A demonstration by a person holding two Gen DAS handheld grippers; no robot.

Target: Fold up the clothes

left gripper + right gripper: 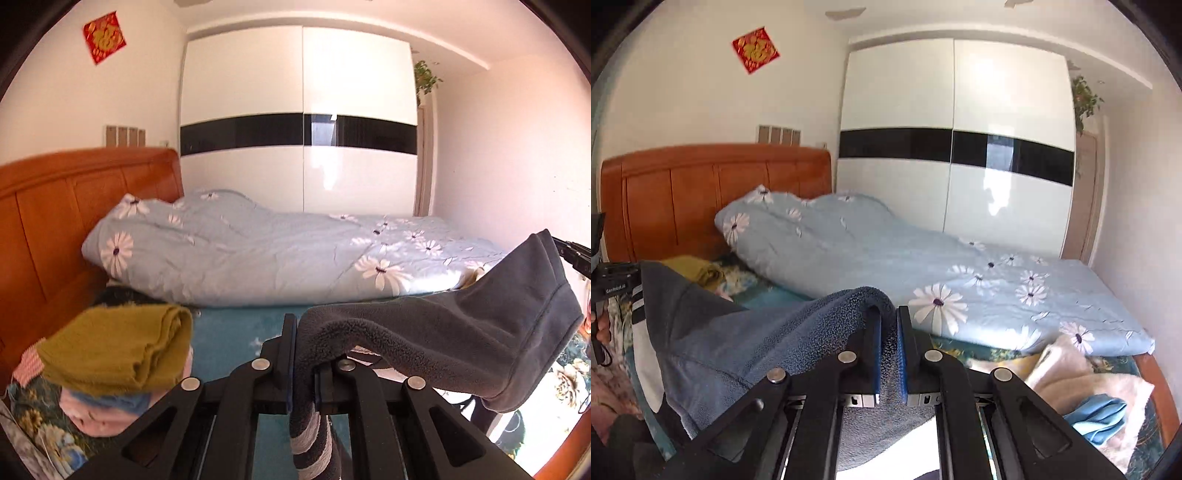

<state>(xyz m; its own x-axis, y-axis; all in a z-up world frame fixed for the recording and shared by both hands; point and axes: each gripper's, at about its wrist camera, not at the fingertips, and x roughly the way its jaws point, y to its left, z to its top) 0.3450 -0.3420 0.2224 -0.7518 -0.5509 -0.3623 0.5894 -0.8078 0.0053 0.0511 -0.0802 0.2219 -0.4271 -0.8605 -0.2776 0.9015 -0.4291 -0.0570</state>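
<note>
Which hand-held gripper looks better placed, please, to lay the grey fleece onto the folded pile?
Probably the left hand-held gripper: clamped on the grey fleece, right beside the olive-topped folded pile.

A: Garment state?
B: Dark grey fleece garment [461, 332], fuzzy pile, striped grey-and-white cuff hanging low. Held off the bed, stretched between both ends and sagging in the middle.
A: Other clothes?
B: Olive-green piece [122, 347], folded, topping a small stack near the headboard. Cream and blue items [1086, 384] lie crumpled, unfolded.
</note>
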